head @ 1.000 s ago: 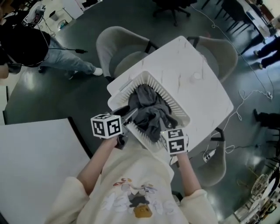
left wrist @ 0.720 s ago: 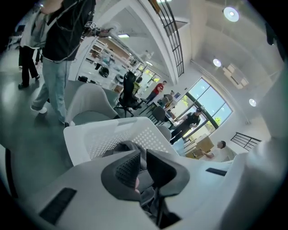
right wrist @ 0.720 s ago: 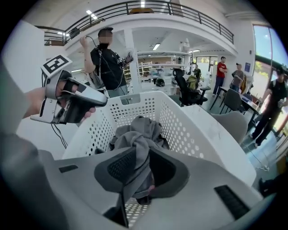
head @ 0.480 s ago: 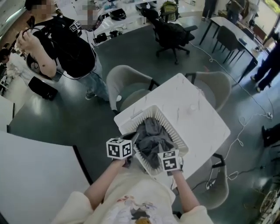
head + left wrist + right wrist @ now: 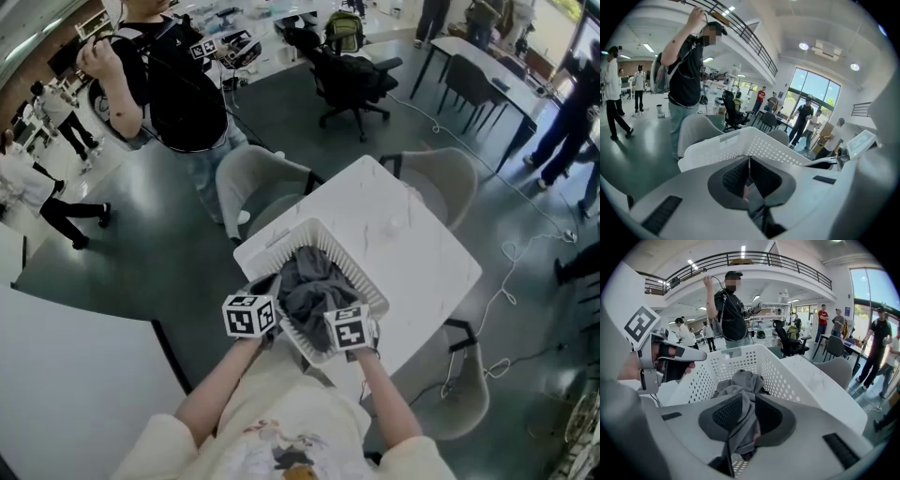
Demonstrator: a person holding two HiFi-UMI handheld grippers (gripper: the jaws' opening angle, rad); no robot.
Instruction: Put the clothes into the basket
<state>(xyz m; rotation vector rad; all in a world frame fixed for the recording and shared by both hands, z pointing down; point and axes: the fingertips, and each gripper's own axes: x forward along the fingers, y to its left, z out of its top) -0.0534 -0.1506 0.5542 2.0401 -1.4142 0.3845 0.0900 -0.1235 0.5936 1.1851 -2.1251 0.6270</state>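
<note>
A white perforated basket (image 5: 265,251) stands on the white table (image 5: 412,244), with grey clothes (image 5: 312,286) bunched inside it. My left gripper (image 5: 271,317) is at the basket's near left corner. It is shut with nothing between its pads (image 5: 736,176), and the basket wall (image 5: 740,145) lies just ahead of it. At the near rim, my right gripper (image 5: 338,317) is closing its jaws on a fold of the grey clothes (image 5: 740,380). The cloth is pinched between the pads of the right gripper (image 5: 743,417) and trails down over the basket (image 5: 785,378).
Grey chairs (image 5: 262,183) (image 5: 436,183) (image 5: 464,394) surround the table. A person in black (image 5: 173,84) stands behind the far left chair. Another white tabletop (image 5: 66,394) lies to my left. Cables (image 5: 516,253) run across the dark floor on the right.
The head view has tilted up and takes in more of the room. Both grippers have stayed at the basket's near rim, and the left one has drawn back to the corner.
</note>
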